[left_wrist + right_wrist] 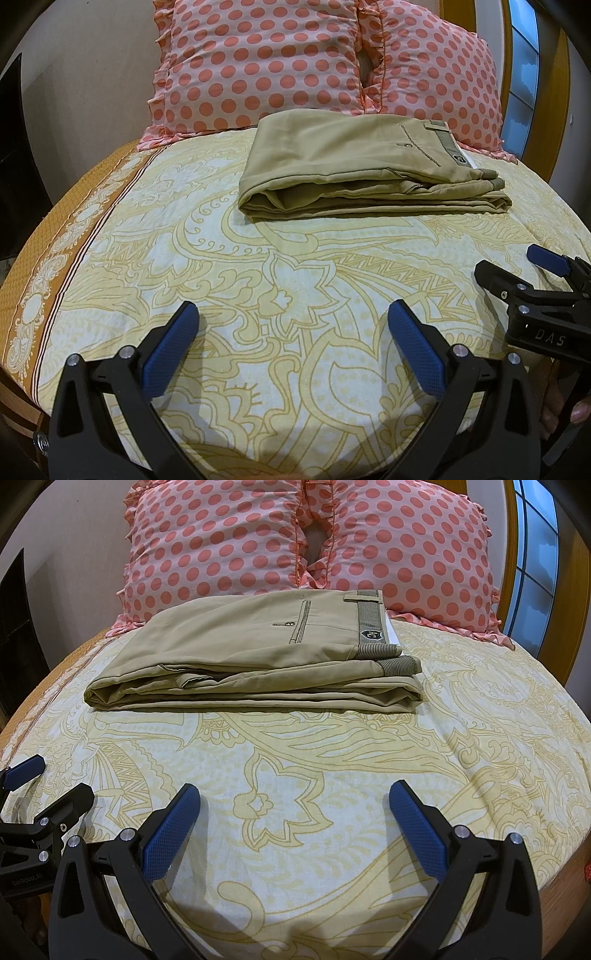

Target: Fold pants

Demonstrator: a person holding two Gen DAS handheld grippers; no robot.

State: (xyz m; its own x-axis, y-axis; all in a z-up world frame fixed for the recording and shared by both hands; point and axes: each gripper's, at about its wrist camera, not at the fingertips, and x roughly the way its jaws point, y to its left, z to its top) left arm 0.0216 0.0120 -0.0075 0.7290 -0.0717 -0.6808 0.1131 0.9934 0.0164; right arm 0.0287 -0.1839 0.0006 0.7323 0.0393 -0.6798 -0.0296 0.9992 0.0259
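Khaki pants [354, 166] lie folded in a flat stack on the bed, waistband to the right, just in front of the pillows; they also show in the right wrist view [251, 657]. My left gripper [291, 317] is open and empty, held over the sheet well short of the pants. My right gripper [293, 797] is open and empty too, at a similar distance. The right gripper shows at the right edge of the left wrist view [517, 269], and the left gripper at the left edge of the right wrist view [55, 779].
The bed has a yellow patterned sheet [258, 288] with an orange border at the left [44, 258]. Two pink polka-dot pillows [258, 62] [406, 550] lean at the head. A wooden headboard and a window [535, 561] stand at the right.
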